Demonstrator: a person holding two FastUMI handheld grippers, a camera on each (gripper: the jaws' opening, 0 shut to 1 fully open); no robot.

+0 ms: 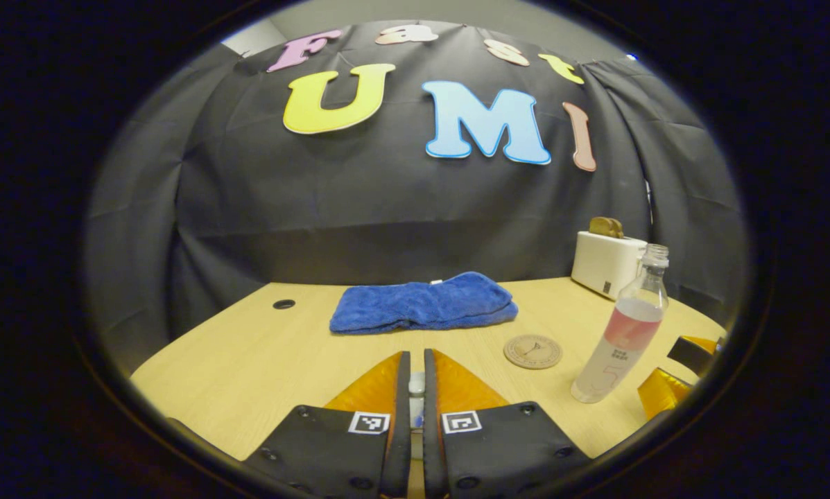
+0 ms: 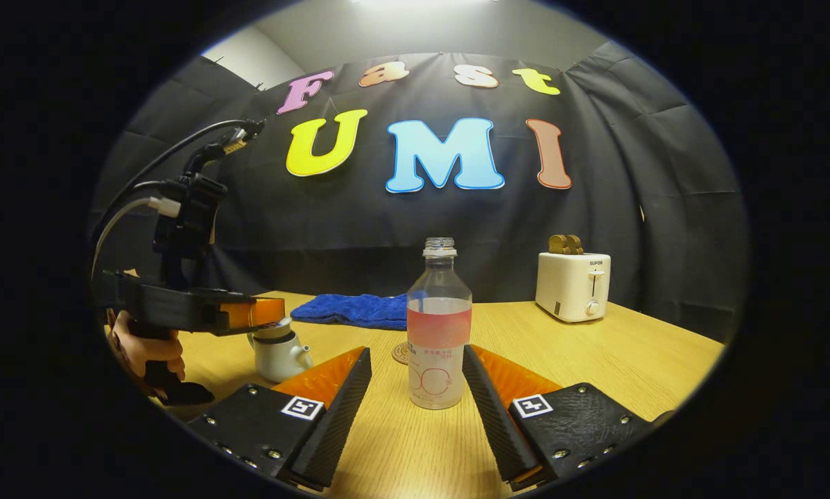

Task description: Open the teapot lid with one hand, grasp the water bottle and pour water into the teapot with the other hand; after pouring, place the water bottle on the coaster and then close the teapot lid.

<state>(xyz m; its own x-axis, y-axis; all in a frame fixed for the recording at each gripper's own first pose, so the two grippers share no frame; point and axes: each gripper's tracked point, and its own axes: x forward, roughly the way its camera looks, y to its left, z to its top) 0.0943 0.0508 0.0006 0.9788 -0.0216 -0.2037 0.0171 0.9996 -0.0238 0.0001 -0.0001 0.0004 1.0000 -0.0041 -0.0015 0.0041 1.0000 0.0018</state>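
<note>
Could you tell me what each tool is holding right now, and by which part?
Left tool pinches the teapot lid by its knob; right tool holds nothing.

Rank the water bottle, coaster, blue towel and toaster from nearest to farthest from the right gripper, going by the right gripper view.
1. Water bottle: standing on the table between the open jaws of the right gripper.
2. Coaster: just behind the bottle, slightly left.
3. Blue towel: farther back, left of centre.
4. Toaster: back right, near the wall.
</note>
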